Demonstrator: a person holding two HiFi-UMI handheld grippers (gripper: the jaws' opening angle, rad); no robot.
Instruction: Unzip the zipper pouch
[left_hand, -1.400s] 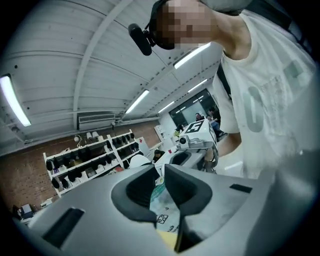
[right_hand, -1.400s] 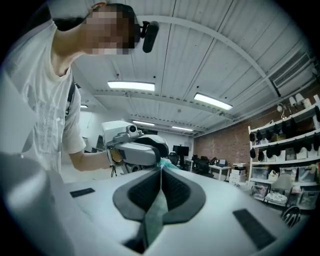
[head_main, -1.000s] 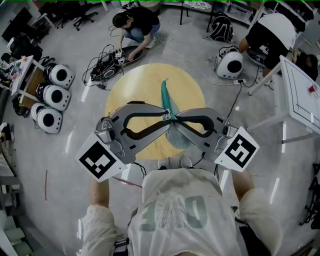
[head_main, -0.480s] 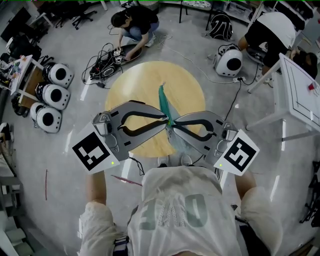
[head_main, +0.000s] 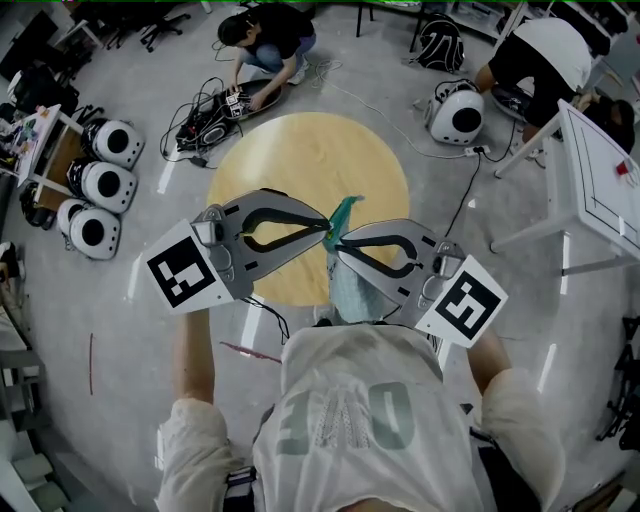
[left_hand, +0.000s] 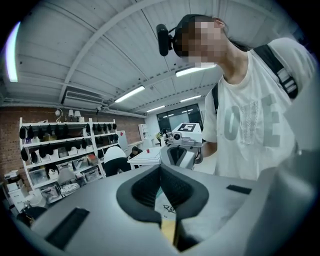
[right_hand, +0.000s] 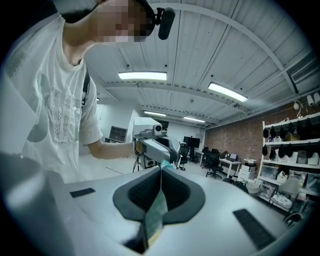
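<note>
left gripper (head_main: 327, 231) jaws pressed shut on the zipper pouch (head_main: 344, 209), with pale printed fabric and a yellowish edge caught between the pads in the left gripper view; right gripper (head_main: 339, 244) jaws also clamped together on it, a teal strip pinched between the pads in the right gripper view; the two tips meet almost nose to nose, pouch held up in the air between them, in the head view over the near edge of the round yellow table (head_main: 300, 160), teal end poking up past the tips, paler body hanging below toward the wearer's chest; gripper bodies cover the pouch's middle from above; counts: 1 pouch, 2 grippers, 1 marker cube on each; around, left to right: 3 white domed units (head_main: 105, 185) in a row on the floor by a cluttered desk (head_main: 45, 140), a cable tangle (head_main: 205, 125) in front of a crouching person (head_main: 265, 35) beyond the table, black backpack (head_main: 440, 45), a 4th white domed unit (head_main: 460, 118) right of the table, a second person (head_main: 545, 55) bent over at top right, white table (head_main: 600, 190) at the right edge
</note>
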